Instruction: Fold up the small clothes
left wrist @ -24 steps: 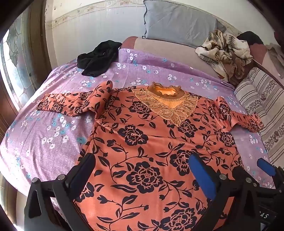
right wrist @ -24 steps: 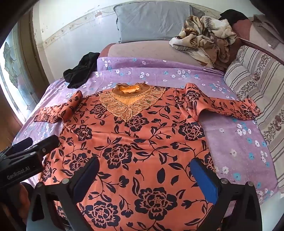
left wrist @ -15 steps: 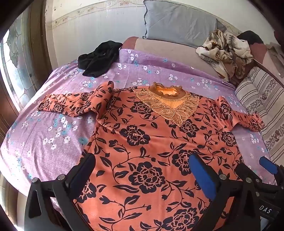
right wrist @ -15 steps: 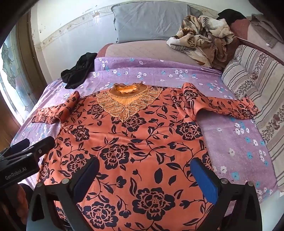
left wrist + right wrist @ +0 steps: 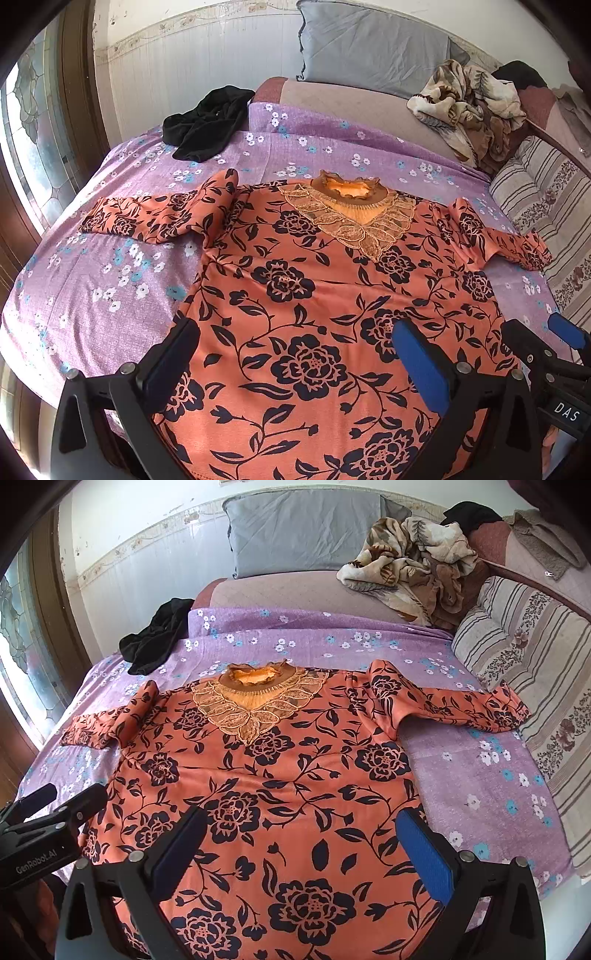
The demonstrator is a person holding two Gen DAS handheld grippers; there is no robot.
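window (image 5: 33, 155): we see it at the far left, beside the bed; it plays no part in our job
black cloth (image 5: 207, 127): we see it bunched up at the far left corner of the bed; it is well apart from the top, so we leave it be
left sleeve (image 5: 159, 218): it lies out to the left on the purple sheet (image 5: 92, 288), with a bump where it meets the body; we think it should be smoothed and folded in first
left gripper (image 5: 295, 362): we hold it above the bottom part of the top; its jaws are wide and hold nothing
orange flower top (image 5: 266, 775): it lies flat in the middle of the bed, front up, lace neck (image 5: 255, 701) away from us, bottom edge near us; we have not folded it yet
right gripper (image 5: 303, 849): we hold it over the bottom edge too, just beside the left one; its jaws are wide and hold nothing
right sleeve (image 5: 461, 709): it goes out to the right, its end near the striped cushion (image 5: 535, 672); we think it should fold in over the body the same way
how to do it well: we should pinch only the cloth, not the sheet; we should lift a little and keep the edges lined up
brown blanket (image 5: 410, 565): it sits in a heap far back on the right; we keep away from it
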